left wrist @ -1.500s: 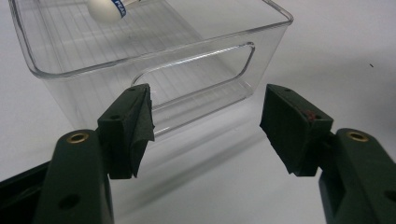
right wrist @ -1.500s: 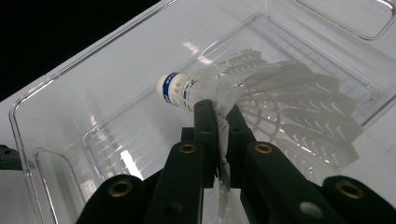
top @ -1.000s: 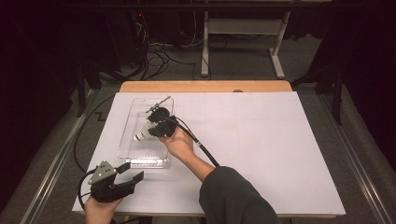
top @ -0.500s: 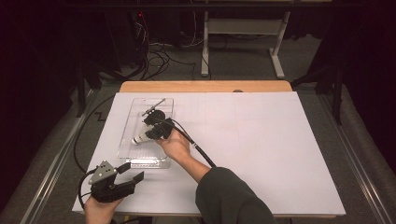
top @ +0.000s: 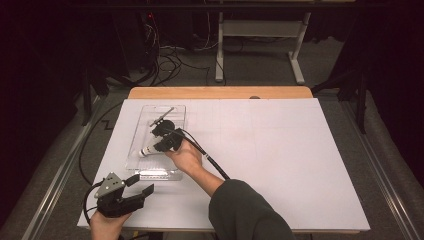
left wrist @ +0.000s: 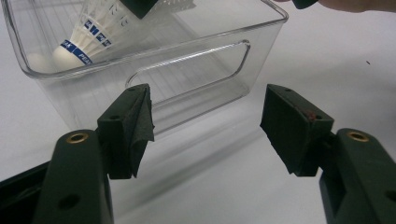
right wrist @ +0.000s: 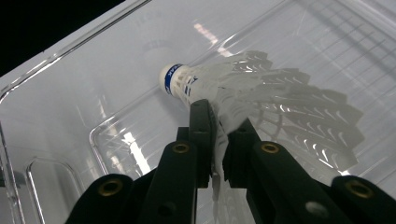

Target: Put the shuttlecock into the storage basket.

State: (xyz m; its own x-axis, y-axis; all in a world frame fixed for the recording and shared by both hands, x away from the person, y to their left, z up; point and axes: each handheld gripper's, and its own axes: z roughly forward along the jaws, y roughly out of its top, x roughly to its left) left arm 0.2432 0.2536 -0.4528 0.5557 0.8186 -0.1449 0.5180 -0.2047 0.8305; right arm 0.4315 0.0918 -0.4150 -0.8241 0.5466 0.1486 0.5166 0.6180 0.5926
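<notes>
A white feathered shuttlecock [top: 148,150] with a blue band lies low inside a clear plastic box [top: 131,145], cork toward the box's left wall. My right gripper [top: 159,146] reaches into the box from the right. Its jaws [right wrist: 218,112] have just been opening a little, and they still pinch the edge of the feather skirt [right wrist: 261,93]. My left gripper [top: 141,183] rests on the table just in front of the box, open with nothing between its pads [left wrist: 205,116]. Through the box's near wall [left wrist: 196,70] it faces the shuttlecock [left wrist: 84,37].
The box stands on a large white sheet [top: 280,150] that covers the table; a wooden edge [top: 220,92] shows at the back. Cables trail from both grippers. Beyond the table are a dark floor, cables and a metal stand.
The right gripper with the shuttlecock has shifted slightly left and toward the near side inside the box. The left gripper has stayed put.
</notes>
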